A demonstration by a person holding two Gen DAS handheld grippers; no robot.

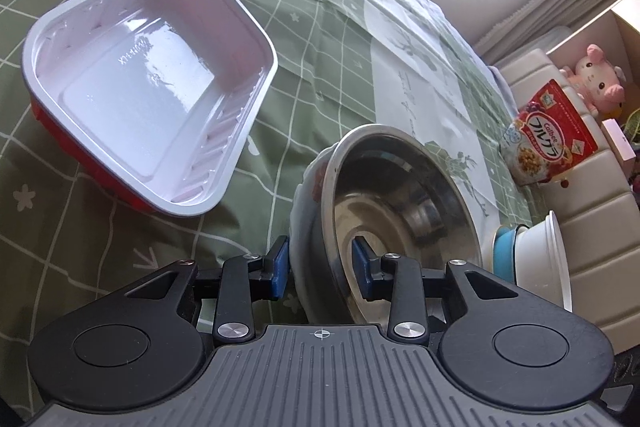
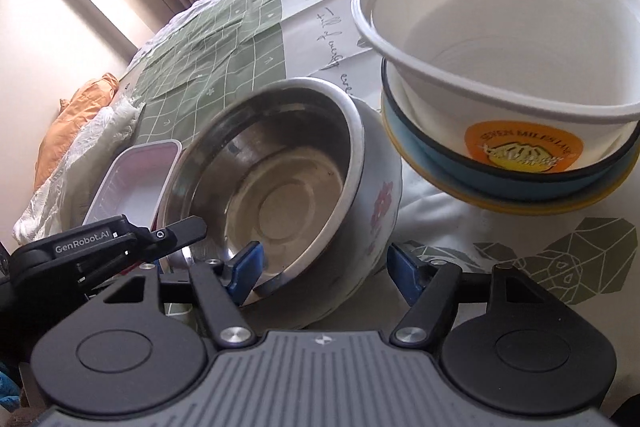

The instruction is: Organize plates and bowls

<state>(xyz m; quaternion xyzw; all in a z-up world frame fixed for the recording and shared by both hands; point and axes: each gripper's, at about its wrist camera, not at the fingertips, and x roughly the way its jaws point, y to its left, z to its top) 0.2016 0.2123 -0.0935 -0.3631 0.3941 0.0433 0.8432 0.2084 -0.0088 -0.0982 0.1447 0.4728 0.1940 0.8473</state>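
On the green checked bedspread (image 1: 320,27) I've got a crowded little spread: a white-lined rectangular tray (image 1: 148,83) with a red outside lies off to my left, its long axis running away from me, open side up. Near the far edge stand a Calbee cereal bag (image 1: 548,139) and a pink plush pig (image 1: 600,83). Right of the metal bowl sits a stack, a white paper bowl (image 2: 500,43) nested in a blue bowl (image 2: 516,179) on a yellow plate (image 2: 520,205), close beside it and crowding that side. My left gripper (image 1: 320,267) is clamped on the rim of the stainless bowl (image 1: 400,207), one blue pad outside the flowered white wall, one inside the steel. That bowl is tipped up on edge, mouth facing my right, bottom toward the tray. My right gripper (image 2: 324,273) is spread wide, fingers straddling the near rim: the left pad (image 2: 246,273) is inside the bowl, the right pad (image 2: 404,275) clear of the outer wall, gripping nothing.
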